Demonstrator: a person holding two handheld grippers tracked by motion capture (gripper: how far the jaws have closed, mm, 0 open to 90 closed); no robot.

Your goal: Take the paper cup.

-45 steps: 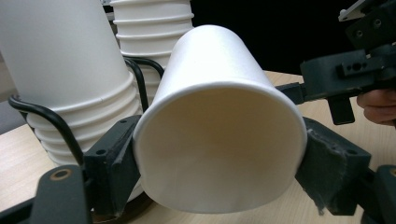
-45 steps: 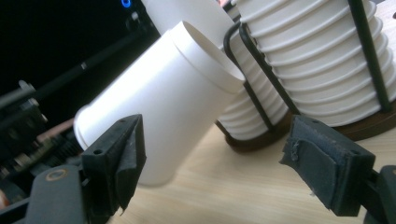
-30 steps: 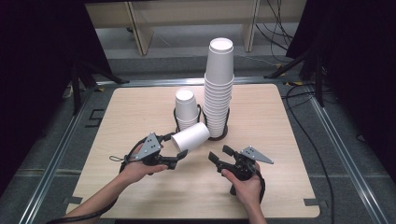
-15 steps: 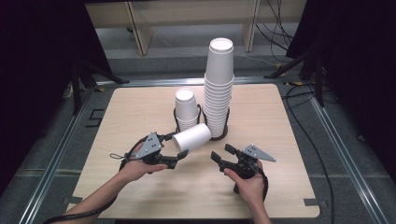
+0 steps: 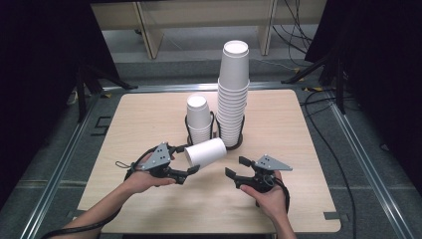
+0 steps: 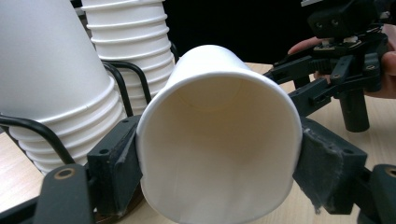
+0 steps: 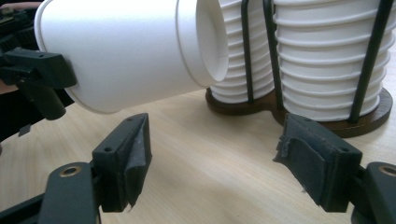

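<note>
High view: a single paper cup is held on its side above the wooden table in the left gripper, whose pads are pressed on the cup's open rim, just in front of the wire cup holder with its short stack and tall stack. The right gripper, its jaws just drawn closer yet apart with nothing between them, is held near the cup's base, so the cup appears separated but not yet set down or passed over. The table is framed by metal rails, with dark curtains and cables around.

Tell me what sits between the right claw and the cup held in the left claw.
Nothing visible does. The paper cup lies sideways, clamped in the left claw, and only bare table separates its base end from the right claw, whose jaws hold nothing.
</note>
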